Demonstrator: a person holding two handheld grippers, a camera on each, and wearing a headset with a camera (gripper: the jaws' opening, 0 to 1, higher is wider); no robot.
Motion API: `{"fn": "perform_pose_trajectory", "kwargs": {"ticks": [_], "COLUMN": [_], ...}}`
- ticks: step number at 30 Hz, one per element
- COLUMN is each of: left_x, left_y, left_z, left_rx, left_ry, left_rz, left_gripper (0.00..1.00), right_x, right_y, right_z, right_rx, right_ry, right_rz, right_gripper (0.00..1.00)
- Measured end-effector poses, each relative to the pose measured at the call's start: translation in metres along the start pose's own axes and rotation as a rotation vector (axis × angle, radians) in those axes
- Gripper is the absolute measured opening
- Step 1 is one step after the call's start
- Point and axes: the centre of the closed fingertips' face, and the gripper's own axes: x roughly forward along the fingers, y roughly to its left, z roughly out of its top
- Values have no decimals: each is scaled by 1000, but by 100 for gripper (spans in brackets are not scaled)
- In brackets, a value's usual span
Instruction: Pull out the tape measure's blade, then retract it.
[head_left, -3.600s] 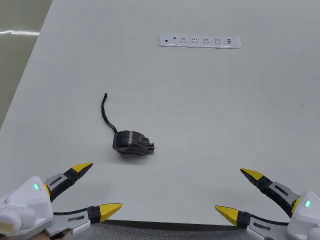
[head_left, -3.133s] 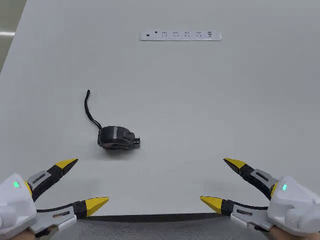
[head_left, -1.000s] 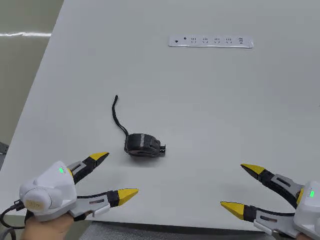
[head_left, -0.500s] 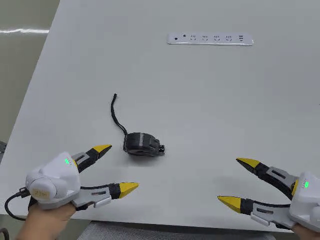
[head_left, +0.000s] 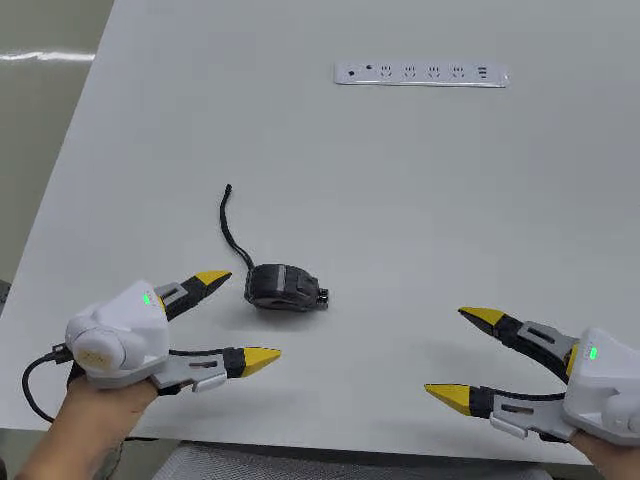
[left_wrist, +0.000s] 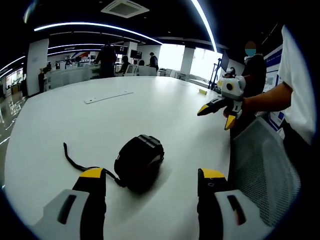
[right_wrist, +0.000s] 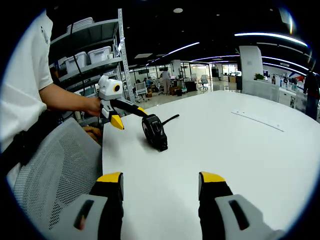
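A black tape measure (head_left: 285, 287) lies on the white table (head_left: 400, 200), its black wrist cord (head_left: 231, 226) trailing up and left. Its blade tip points right and sits fully in the case. My left gripper (head_left: 237, 316) is open just left of the case, one yellow tip beside it and the other nearer the front edge. In the left gripper view the tape measure (left_wrist: 139, 161) sits just ahead of the open left gripper (left_wrist: 150, 176). My right gripper (head_left: 466, 356) is open at the front right, well apart from the tape measure (right_wrist: 155, 131).
A white power strip (head_left: 421, 74) lies flat at the far side of the table. The table's left edge (head_left: 70, 150) drops to the floor. A mesh chair (right_wrist: 55, 170) stands at the front edge, and people stand in the room behind.
My left gripper has moved forward and right toward the tape measure, its upper tip now close beside the case. The right gripper has shifted slightly left. The tape measure has not moved.
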Motion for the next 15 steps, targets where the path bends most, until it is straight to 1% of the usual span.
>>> {"fn": "perform_pose_trajectory", "kwargs": {"ticks": [3,6,8,12,15], "left_x": [4,8,9,12,16], "left_y": [4,3,4,8,8], "left_z": [-1,-6,-6,-3,-2], "left_rx": [19,50,72,79,105], "left_ry": [10,37,48,43,48], "left_rz": [-1,-28,-36,-45,-68], "left_gripper": [74,73,73,73,73], "right_x": [1,3,5,7,8], "right_y": [0,-2,-3,-4,-5], "right_z": [2,1,0,-1,-2], "right_rx": [-8,-10,-12,-11,-10], "right_ry": [-7,-6,-5,-2,-1], "right_rz": [8,18,25,37,47], "right_gripper": [60,60,60,60,60]}}
